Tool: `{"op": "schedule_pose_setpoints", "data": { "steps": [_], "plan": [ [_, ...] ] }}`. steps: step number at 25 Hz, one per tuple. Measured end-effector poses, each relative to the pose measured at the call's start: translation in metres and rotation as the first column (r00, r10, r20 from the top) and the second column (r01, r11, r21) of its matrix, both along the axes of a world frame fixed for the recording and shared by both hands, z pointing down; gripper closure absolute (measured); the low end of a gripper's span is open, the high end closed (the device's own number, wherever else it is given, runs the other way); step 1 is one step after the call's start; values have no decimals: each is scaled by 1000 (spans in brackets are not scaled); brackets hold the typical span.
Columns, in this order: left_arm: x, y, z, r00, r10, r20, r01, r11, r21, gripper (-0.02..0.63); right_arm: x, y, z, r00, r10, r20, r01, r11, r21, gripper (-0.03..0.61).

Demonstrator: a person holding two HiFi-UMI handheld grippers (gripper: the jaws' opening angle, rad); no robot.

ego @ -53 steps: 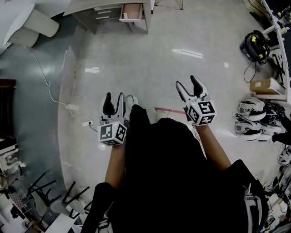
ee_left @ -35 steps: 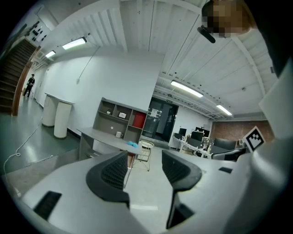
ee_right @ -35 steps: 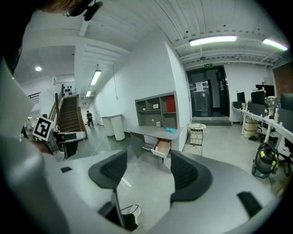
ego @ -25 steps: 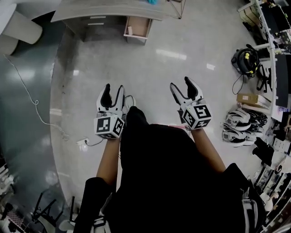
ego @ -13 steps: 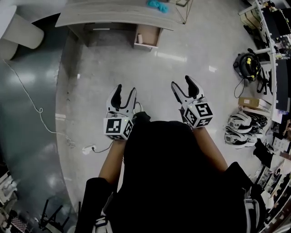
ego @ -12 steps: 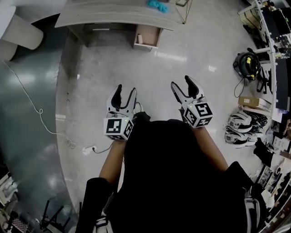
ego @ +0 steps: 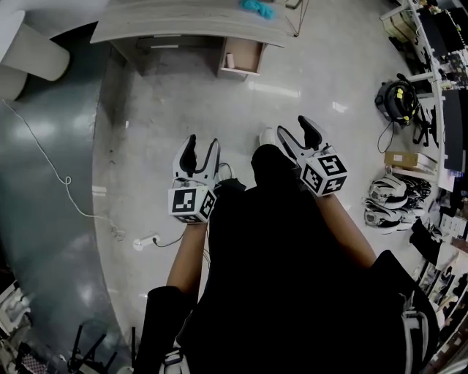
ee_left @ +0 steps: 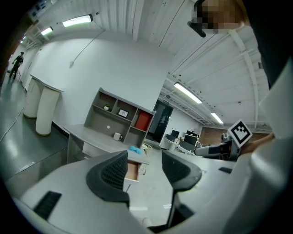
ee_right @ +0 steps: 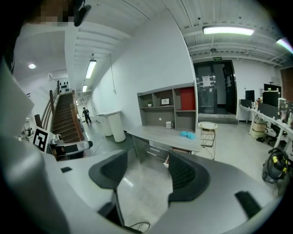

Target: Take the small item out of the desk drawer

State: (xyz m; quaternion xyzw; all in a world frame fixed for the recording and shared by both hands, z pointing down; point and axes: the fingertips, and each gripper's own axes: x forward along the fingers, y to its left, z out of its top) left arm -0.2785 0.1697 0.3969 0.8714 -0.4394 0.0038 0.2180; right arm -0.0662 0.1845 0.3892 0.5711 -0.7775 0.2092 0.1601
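Observation:
The grey desk [ego: 183, 29] stands at the far end of the floor, its drawer [ego: 243, 57] pulled out. A small pale item [ego: 232, 60] shows inside the drawer. Both grippers are held well short of the desk at waist height. My left gripper [ego: 202, 146] is open and empty, and so is my right gripper [ego: 292, 131]. In the left gripper view the drawer [ee_left: 132, 169] shows between the fingers of the left gripper [ee_left: 144, 169]. In the right gripper view the drawer [ee_right: 167, 161] sits partly behind a finger of the right gripper [ee_right: 146, 173].
A cyan cloth [ego: 257, 7] and a white mug [ee_right: 169, 124] lie on the desk, with a shelf unit [ee_right: 167, 107] behind. White cylinders [ego: 29, 58] stand left. A cable with power strip [ego: 146, 239] crosses the floor. A vacuum [ego: 398, 102], helmets [ego: 384, 193] and a wire stool [ee_right: 208, 125] are on the right.
The person has walked nearer the desk, which now shows more fully, with the drawer closer. A foot has stepped forward under the right gripper. Both grippers stay open and empty.

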Motion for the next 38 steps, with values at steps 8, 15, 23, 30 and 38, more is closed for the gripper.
{"op": "schedule_pose_setpoints", "data": {
  "steps": [8, 15, 23, 30, 38],
  "plan": [
    [-8, 10, -3, 999, -41, -8, 41, 999, 18, 400, -12, -7, -3, 999, -50, 3, 50, 999, 16, 302],
    [-3, 1, -5, 997, -79, 16, 79, 997, 22, 400, -14, -29, 5, 995, -84, 55, 83, 996, 19, 304],
    [29, -57, 4, 991, -96, 89, 97, 995, 2, 400, 19, -94, 30, 990, -95, 109, 94, 995, 11, 308],
    [89, -163, 14, 985, -51, 162, 57, 998, -29, 400, 82, -186, 58, 989, -57, 139, 60, 998, -15, 308],
    [161, -279, 7, 966, -2, 258, 6, 1000, -12, 400, 149, -292, 57, 988, -106, 108, 106, 994, 3, 308]
  ]
}}
